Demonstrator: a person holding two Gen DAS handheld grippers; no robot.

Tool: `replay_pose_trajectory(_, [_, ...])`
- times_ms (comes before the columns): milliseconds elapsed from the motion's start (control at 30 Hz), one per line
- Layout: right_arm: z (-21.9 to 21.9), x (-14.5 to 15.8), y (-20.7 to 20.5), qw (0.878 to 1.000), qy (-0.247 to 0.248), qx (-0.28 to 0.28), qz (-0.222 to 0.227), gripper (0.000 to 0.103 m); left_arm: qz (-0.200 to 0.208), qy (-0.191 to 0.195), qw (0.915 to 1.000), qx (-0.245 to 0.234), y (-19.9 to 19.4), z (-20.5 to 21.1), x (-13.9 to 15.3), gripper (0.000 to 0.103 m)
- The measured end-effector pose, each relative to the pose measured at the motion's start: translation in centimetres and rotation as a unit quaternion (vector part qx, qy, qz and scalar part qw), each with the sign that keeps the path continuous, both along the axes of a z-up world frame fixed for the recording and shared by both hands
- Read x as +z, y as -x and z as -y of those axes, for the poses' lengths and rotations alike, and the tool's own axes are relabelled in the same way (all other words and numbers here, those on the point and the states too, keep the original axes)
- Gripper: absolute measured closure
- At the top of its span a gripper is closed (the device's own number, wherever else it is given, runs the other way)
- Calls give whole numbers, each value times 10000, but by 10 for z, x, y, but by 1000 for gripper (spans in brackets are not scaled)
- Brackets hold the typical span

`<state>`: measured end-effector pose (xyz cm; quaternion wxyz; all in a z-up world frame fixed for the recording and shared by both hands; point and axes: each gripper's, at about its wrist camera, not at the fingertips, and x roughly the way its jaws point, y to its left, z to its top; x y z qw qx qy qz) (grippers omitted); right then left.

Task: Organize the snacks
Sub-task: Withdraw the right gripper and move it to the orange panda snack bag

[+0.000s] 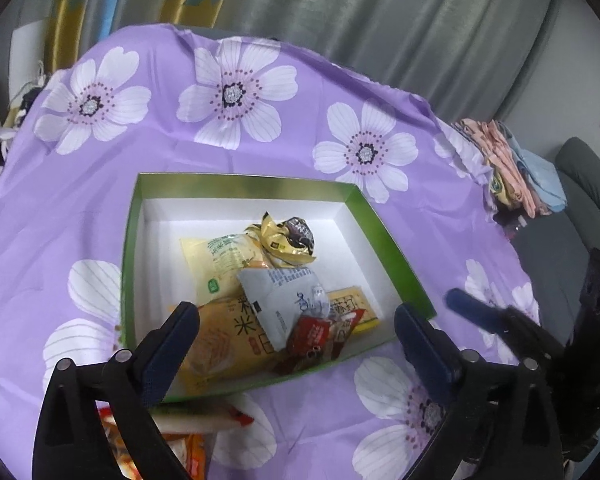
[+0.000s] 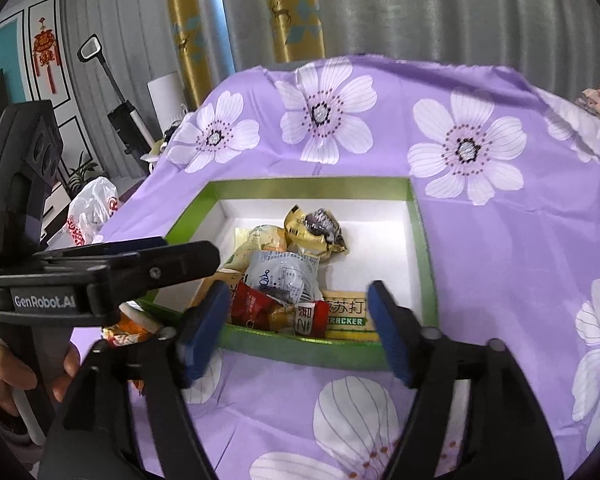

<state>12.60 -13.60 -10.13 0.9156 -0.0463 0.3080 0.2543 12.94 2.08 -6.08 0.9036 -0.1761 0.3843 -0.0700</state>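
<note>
Snacks (image 1: 276,304) piled in green box (image 1: 244,182), white inside: yellow packs, grey-white pouch on top, red wrappers at its near wall. Box sits on purple flowered cloth (image 1: 172,152); grey curtains behind it. Left gripper (image 1: 296,334) and right gripper (image 2: 294,330) jaws apart, empty.

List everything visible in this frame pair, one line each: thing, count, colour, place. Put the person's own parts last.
box: one, green walls, white inside, on the cloth.
snack packets: several, yellow, white, red, gold, piled in the box's near half.
loose snacks: at least two, orange and white-red, on the cloth by the box's near left corner.
tablecloth: one, purple with white flowers.
curtains: grey and gold, behind.
left gripper: black, blue pads, jaws open, empty.
right gripper: same, jaws open, empty.
hand: one, on the left gripper's handle.
</note>
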Motion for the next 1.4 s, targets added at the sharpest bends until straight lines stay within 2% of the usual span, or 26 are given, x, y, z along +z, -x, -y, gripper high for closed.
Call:
replay_pose_trajectory(133, [8,8,16,9998,69,-152,115,7,-119,-116,9999,14,11,2,2,4])
replay_pose_trajectory(267, [17,12,29,9996,15,-260,69,3,-144,-161,9997,56,29,1,4,1])
replay_pose_trajectory(767, [29,31,82,9991,-52,-328,271,1,61,-248,9997,12,86,8,30,1])
replay_pose_trajectory(1400, [24,46,126,9986,22,-192,496,0,194,-214,9996,-62,125,12,43,1])
